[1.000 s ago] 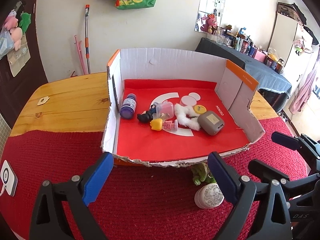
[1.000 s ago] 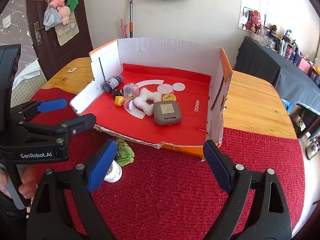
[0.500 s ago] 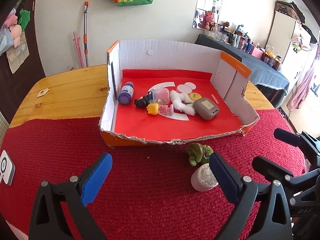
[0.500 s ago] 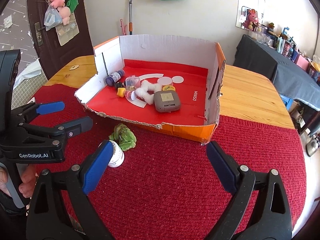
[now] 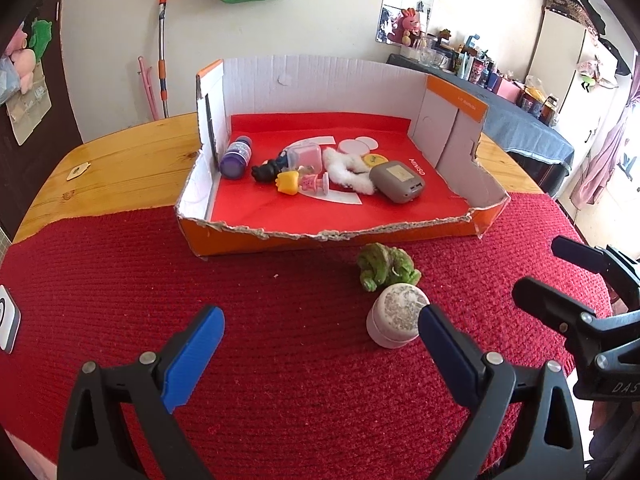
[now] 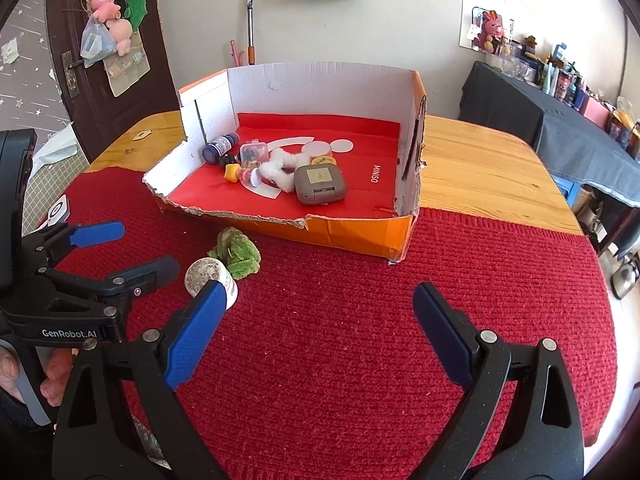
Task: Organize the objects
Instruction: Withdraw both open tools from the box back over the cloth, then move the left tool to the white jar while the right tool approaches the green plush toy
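Observation:
An open cardboard box point(image 5: 320, 84) with a red floor stands at the far side of the red mat point(image 5: 280, 380). Inside lie a purple bottle point(image 5: 236, 156), a grey case point(image 5: 398, 182), a white fluffy ring point(image 5: 348, 168) and several small toys. In front of the box, on the mat, sit a green frog toy point(image 5: 386, 266) and a white round jar point(image 5: 396, 316). My left gripper point(image 5: 320, 320) is open over bare mat, with the jar just beside its right fingertip. My right gripper point(image 6: 320, 294) is open and holds nothing; the jar point(image 6: 206, 274) and the frog toy point(image 6: 238, 252) lie off its left fingertip.
The mat covers the near half of a wooden table point(image 5: 120, 160). A small white device point(image 5: 6, 320) lies at the mat's left edge. A hand point(image 6: 52, 376) holds the left gripper point(image 6: 144, 248). A dark side table point(image 6: 540, 120) with bottles stands to the right.
Both grippers have drawn back from the box and sunk a little. The box now looks farther off, and the jar and frog toy sit fully in view.

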Motion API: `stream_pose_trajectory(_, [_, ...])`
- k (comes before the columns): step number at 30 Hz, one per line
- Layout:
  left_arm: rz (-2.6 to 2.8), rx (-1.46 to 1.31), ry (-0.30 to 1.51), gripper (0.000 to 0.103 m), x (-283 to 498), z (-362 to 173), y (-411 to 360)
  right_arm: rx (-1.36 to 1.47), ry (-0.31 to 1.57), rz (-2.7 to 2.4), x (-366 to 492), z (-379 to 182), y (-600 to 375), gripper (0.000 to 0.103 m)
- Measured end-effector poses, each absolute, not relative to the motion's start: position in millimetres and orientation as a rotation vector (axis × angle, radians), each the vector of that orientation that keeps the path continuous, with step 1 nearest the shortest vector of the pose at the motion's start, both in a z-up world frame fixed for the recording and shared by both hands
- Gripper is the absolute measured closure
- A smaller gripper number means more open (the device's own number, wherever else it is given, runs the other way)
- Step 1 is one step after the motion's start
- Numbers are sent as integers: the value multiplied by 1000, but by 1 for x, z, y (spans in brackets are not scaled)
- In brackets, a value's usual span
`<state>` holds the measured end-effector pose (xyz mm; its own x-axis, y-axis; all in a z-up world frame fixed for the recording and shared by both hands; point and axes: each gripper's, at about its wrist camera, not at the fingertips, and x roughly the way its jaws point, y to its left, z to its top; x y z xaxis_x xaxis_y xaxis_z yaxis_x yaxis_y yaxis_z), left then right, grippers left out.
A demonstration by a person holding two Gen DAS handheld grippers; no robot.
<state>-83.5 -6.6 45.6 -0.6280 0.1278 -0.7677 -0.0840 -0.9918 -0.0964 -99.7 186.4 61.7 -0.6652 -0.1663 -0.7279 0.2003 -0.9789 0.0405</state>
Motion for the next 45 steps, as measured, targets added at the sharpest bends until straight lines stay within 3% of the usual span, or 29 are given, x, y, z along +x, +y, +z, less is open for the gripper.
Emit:
stream_pose_trajectory(15, [2676, -1348, -33, 4, -89, 19, 24, 1197, 22, -2712, -105, 56, 199, 7])
stream_pose_trajectory(31, [2796, -1372, -121, 10, -99, 13, -34, 1243, 45, -2619, -129, 37, 170, 8])
stream_pose_trajectory(39, [2768, -1333, -128, 11, -105, 17, -42, 1268, 21, -2544, -149, 26, 152, 35])
stream_pose_trajectory(45, [2730, -1331, -123, 21, -112, 17, -39, 1287, -14, -2483, -158, 19, 148, 43])
